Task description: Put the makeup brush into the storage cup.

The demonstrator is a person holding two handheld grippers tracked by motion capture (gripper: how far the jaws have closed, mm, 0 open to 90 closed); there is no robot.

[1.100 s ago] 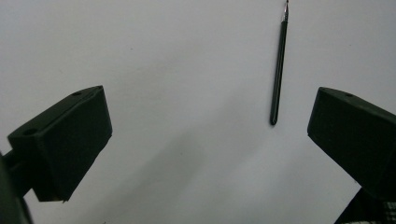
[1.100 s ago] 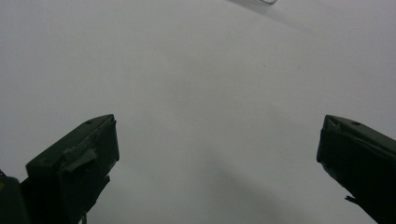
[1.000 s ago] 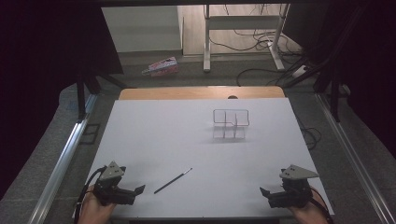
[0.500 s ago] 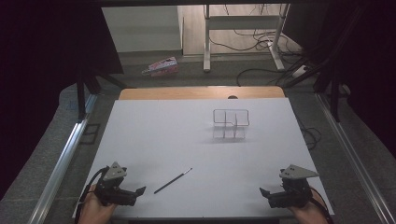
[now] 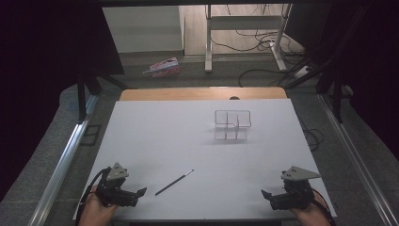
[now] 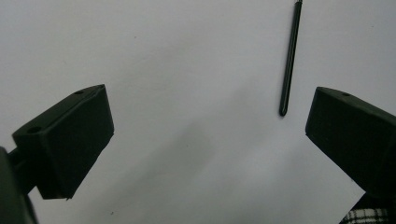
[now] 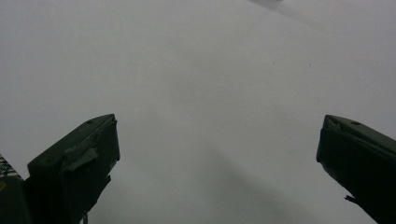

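Thin black stick (image 5: 174, 182), maybe a pen or stylus, too small to tell, lies flat on the white table (image 5: 188, 141), near the front edge, just beside the left gripper (image 5: 134, 193). Clear divided rack (image 5: 232, 125) stands well apart, farther back. Nothing has really changed over the last second: stick and rack same spots, both hands parked at the near corners. Left jaws wide apart, holding nothing; right gripper (image 5: 269, 196) likewise wide, empty. Looks like work hasn't begun.
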